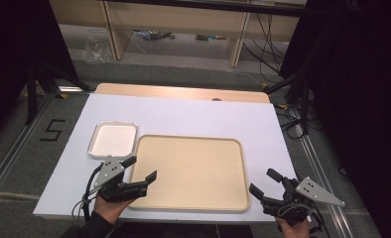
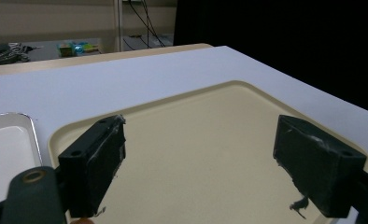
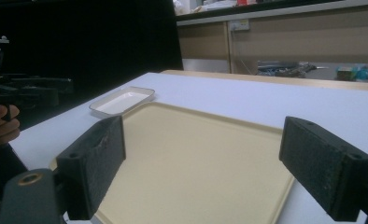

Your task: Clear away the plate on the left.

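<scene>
High view: we are holding the left gripper [image 1: 143, 169] with its jaws spread and grasping nothing, poised over the near left corner of the beige tray [image 1: 191, 171]; the small white dish [image 1: 113, 140] is lying just beyond those jaws, beside the tray's far left corner. We are keeping the right gripper [image 1: 265, 183] likewise released, its jaws sitting just off the tray's near right corner, over the white tabletop [image 1: 193, 116].

Left gripper view: the tray [image 2: 210, 140] is lying between and beyond the parted jaws; the dish [image 2: 7, 144] is sitting outside the left jaw.

Right gripper view: the tray [image 3: 191, 154] is spreading between the parted jaws, the dish [image 3: 122, 100] lying far beyond the left jaw; a hand [image 3: 0, 123] is gripping the other tool off to the left.

To do this well, we judge, each pair of jaws should straddle the tray's rim squarely before closing. The high view alone is giving both grippers' spacing; the gripper views are giving the rim's raised lip.
</scene>
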Tool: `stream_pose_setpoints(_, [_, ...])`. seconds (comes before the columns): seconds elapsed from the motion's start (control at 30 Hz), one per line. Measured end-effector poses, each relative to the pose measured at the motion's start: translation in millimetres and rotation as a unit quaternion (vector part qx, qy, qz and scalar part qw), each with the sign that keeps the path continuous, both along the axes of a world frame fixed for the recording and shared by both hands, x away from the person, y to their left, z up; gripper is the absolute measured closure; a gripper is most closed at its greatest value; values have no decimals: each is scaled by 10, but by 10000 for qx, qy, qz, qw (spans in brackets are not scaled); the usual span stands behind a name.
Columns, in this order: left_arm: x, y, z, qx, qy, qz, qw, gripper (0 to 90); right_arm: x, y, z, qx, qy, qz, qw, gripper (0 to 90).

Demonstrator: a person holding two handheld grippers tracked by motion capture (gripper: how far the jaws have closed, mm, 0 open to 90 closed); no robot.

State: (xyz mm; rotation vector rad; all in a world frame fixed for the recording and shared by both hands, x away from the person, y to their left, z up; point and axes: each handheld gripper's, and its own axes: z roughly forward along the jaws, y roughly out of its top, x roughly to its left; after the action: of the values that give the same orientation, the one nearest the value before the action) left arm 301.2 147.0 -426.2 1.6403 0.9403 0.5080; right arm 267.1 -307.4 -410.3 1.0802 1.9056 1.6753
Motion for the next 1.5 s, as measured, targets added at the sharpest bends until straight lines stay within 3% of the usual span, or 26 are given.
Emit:
stream_pose_setpoints(0.63, [13, 15, -1, 39, 17, 55, 10000, 169, 1, 0, -1, 1, 7, -9, 10000, 154])
stream_pose_setpoints(1.0, [101, 125, -9, 134, 85, 361, 9992, 177, 1, 5, -2, 14, -2, -27, 10000, 154])
stream_pose_setpoints(1.03, [136, 159, -19, 195, 116, 471, 9986, 177, 1, 5, -2, 9, 0, -28, 10000, 154])
stream_pose_setpoints(1.3, [221, 241, -45, 248, 299, 672, 9970, 177, 4, -3, -2, -29, 0, -25, 10000, 154])
stream_pose_setpoints(1.5, [326, 299, -84, 441, 622, 803, 9939, 175, 1, 1, -1, -22, 12, -24, 10000, 154])
